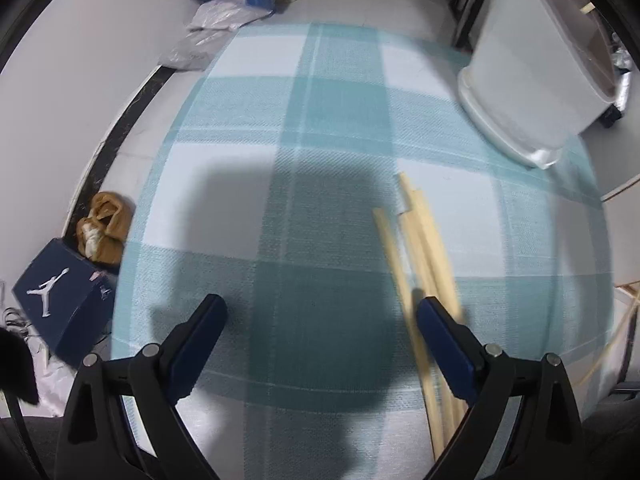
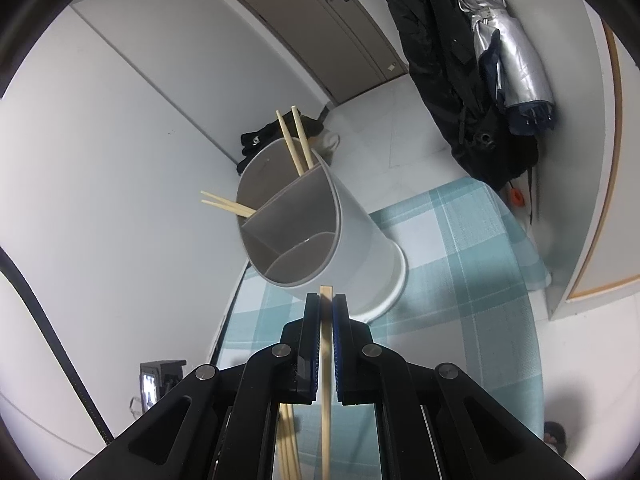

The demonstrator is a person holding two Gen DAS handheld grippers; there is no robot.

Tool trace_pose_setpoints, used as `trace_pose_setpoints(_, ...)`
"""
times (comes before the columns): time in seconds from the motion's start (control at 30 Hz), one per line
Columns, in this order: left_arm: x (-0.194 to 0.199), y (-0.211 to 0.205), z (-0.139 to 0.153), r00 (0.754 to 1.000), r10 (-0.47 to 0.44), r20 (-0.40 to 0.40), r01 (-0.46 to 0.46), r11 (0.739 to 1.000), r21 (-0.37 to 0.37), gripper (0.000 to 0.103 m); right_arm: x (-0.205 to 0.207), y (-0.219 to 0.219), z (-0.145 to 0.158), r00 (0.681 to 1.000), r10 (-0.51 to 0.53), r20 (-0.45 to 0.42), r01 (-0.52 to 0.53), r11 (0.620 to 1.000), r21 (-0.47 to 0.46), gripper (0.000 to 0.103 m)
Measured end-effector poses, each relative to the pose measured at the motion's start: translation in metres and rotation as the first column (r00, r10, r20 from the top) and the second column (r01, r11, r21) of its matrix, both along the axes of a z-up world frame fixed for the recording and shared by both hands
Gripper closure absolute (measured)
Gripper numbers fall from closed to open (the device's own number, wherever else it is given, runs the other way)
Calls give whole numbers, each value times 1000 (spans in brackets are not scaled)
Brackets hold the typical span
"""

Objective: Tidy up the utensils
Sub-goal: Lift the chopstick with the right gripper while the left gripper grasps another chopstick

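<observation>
Right tool (image 2: 327,312) pinches one chopstick (image 2: 325,380) tight; holder (image 2: 320,220) at twelve o'clock, a misjudged tip could clip its rim. Left tool (image 1: 320,316) gapes empty.

White walls (image 2: 100,128) and pale floor tiles (image 2: 400,120); a grey-brown door (image 2: 320,28) at the far end, dark coats (image 2: 440,60) hanging right.

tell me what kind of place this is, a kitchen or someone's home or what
Most likely a room in someone's home, near the entrance, not a kitchen. A door with dark coats and a folded umbrella hanging beside it, a shoe box on the floor, and a checked tablecloth all suggest it.
</observation>
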State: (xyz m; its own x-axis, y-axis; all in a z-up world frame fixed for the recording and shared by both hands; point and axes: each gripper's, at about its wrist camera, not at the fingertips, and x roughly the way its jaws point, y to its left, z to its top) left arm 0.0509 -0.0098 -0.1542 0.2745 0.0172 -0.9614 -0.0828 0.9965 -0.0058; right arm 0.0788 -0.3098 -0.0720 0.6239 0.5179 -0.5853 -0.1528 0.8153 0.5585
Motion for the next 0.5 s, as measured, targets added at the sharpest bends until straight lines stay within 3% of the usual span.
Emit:
trace_pose_setpoints(0.3, 3, -2, 1, 1000, -20, 5, 20, 1000, 1, 12, 2, 3, 1, 1000, 5, 1, -5, 1000, 4, 98)
trace_pose_setpoints(0.4, 11, -4, 6, 999, -40, 32, 40, 999, 12, 29, 2, 5, 2, 1000, 8, 5, -8, 1000, -3, 98)
trace_pose_setpoints(0.5, 18, -7, 8, 998, -35, 54, 35, 999, -1, 58, 2, 7, 2, 1000, 12, 9, -12, 1000, -6, 98)
